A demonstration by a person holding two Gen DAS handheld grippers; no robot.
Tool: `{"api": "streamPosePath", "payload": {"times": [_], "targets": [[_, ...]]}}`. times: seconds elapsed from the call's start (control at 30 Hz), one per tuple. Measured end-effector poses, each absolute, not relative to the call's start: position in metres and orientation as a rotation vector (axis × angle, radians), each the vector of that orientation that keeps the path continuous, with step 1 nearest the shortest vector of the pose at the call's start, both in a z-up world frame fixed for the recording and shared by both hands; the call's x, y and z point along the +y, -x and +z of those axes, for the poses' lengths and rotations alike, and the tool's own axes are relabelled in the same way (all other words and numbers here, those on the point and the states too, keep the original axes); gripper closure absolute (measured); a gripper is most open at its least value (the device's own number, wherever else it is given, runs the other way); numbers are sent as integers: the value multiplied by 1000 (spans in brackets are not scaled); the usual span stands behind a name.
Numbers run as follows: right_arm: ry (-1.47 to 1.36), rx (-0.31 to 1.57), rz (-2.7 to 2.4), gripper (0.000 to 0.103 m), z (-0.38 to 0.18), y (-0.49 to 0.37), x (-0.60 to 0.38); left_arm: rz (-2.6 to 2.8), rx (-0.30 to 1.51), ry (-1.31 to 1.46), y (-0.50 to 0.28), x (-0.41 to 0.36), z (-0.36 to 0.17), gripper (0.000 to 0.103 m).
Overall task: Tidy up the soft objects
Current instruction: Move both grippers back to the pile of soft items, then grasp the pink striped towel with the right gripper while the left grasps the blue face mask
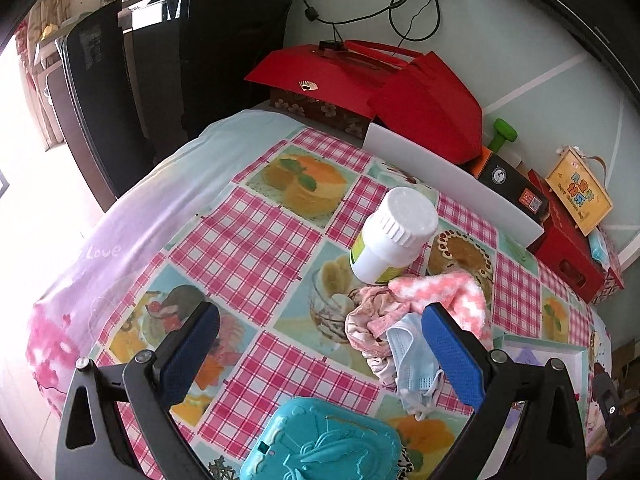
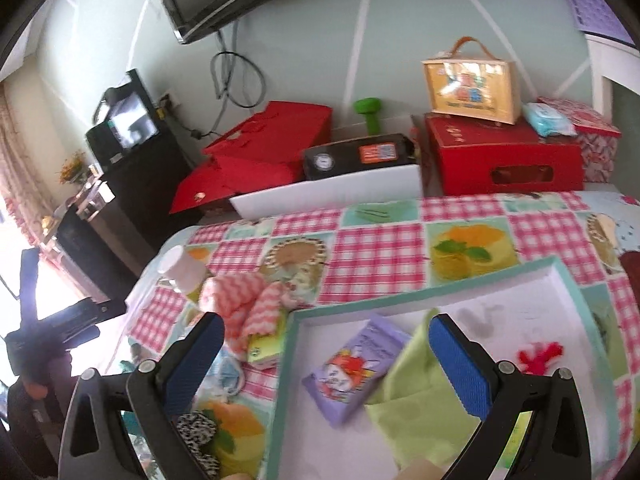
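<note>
My left gripper [image 1: 320, 344] hangs wide open and empty above the checked tablecloth [image 1: 256, 240], with the pink zigzag fleece cloth [image 1: 444, 292] and pale blue face mask [image 1: 414, 360] heaped beside the white plastic bottle [image 1: 394, 236]. My right gripper [image 2: 326, 354] gapes empty over the teal-rimmed white tray [image 2: 568, 280], which holds a light green cloth [image 2: 416, 396] and a purple packet [image 2: 356, 368].

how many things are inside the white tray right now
3: a purple packet near the tray left wall, a green cloth beside it by the right gripper, and a small red item further right. The gripper hides part of the tray floor.
</note>
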State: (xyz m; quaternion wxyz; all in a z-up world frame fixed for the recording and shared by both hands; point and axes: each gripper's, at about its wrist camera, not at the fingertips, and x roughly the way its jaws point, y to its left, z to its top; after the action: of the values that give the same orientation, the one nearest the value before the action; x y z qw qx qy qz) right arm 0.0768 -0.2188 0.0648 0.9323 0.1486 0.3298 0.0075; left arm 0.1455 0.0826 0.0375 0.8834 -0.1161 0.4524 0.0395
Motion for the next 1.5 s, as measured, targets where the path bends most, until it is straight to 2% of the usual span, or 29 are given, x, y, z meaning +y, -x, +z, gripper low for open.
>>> {"api": "streamPosePath", "payload": {"times": [0.7, 0.97, 1.3, 1.5], "targets": [[-301, 695, 15, 0, 47, -106, -193, 33, 988, 251, -174, 75, 16, 2], [-270, 716, 44, 0, 40, -125, -175, -17, 992, 185, -188, 50, 23, 2], [-145, 781, 110, 0, 30, -154, -132, -15, 1163, 234, -204, 53, -8, 2], [-73, 822, 117, 1, 26, -167, -109, 3, 1179, 299, -203, 68, -17, 2]]}}
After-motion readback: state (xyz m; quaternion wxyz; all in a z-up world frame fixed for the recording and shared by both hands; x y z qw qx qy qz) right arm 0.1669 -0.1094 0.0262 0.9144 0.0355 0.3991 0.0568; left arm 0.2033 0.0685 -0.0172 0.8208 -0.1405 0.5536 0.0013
